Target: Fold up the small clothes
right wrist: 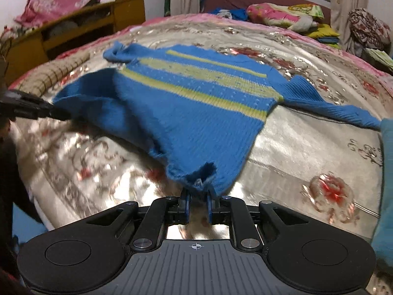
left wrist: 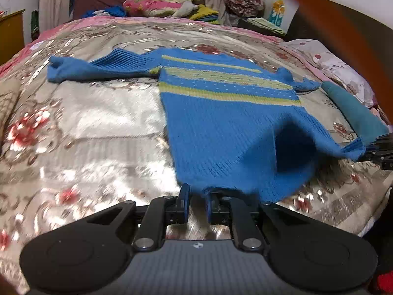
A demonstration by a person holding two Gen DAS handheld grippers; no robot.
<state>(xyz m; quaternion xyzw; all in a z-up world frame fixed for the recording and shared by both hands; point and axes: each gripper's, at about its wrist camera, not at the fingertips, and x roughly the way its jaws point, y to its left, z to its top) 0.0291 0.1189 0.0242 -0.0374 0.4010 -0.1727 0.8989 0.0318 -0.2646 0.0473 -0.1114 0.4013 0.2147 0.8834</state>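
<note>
Small blue ribbed-knit sweater point(left wrist: 228, 125) with yellow-green horizontal bands and rows of pale dots across the chest, lying spread on a bed whose shiny satin bedspread point(left wrist: 98, 123) bears a silver-beige ground, red floral motifs and a pink border. The knit is fuzzy at the hem, with vertical ribbing on the lower body and on the sleeves; one sleeve point(left wrist: 81, 70) extends flat to the left in the left wrist view, the same sleeve point(right wrist: 331, 108) running to the right in the right wrist view. The left gripper point(left wrist: 197, 200), black with blue finger pads, has its fingers drawn narrow and pinches the near hem of the sweater, which lifts off the bedspread in a soft fold. The right gripper point(right wrist: 198, 196), of the same build, has its fingers narrow on a bunched, frayed-looking corner of the hem; it also appears at the right edge of the left wrist view point(left wrist: 378, 150), gripping that corner. A teal cloth point(left wrist: 353, 113) lies just right of the sweater. Far across the bed sit folded floral bedding point(left wrist: 157, 5) and a patterned bundle point(left wrist: 243, 0); a yellow wooden cabinet point(right wrist: 73, 32) stands at far left in the right wrist view. No legible writing is visible.
</note>
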